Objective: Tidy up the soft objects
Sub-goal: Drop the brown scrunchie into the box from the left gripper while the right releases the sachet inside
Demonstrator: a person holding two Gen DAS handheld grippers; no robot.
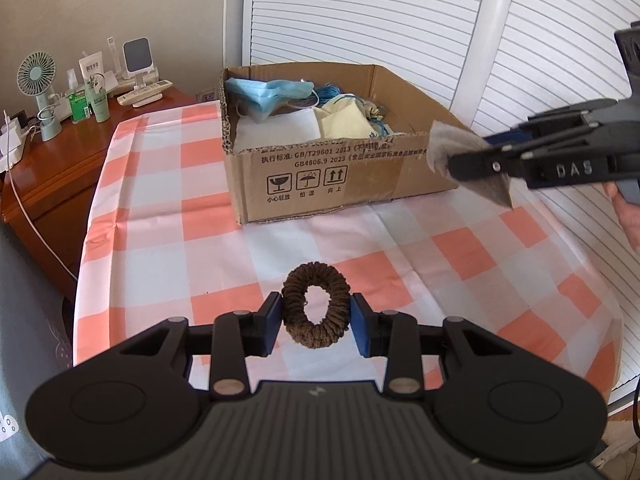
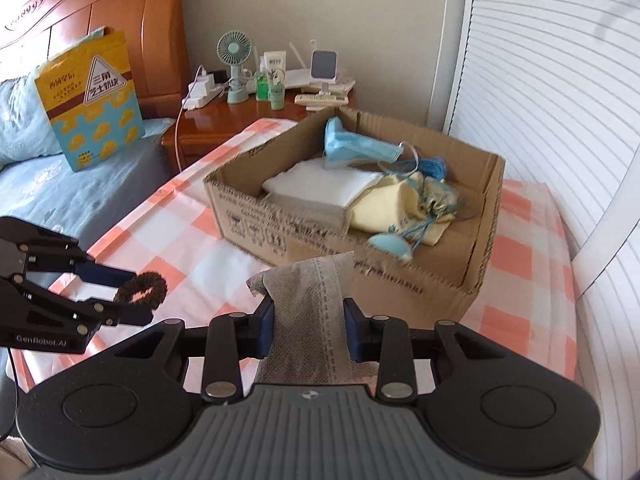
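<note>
Left gripper (image 1: 316, 322) squeezing a fuzzy brown ring-shaped hair tie (image 1: 316, 305) above the pink-and-white checked cloth (image 1: 160, 184), ring standing tall between the blue pads, right gripper (image 2: 308, 330) pinching a grey dotted fabric pouch (image 2: 306, 300), long side running up and down, both hanging near the open cardboard box (image 1: 340, 176)

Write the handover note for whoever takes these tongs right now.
Left tongs: shut on the brown knitted hair scrunchie, held clear above the orange-and-white checked tablecloth.
Right tongs: shut on the grey perforated fabric pouch, also off the cloth.
Open brown cardboard box: ahead of both tongs; already holds a light blue face mask, a folded white cloth and a pale yellow cloth with blue cord.
Done: both items picked up.
Left: drop the scrunchie and pouch into the box.
</note>
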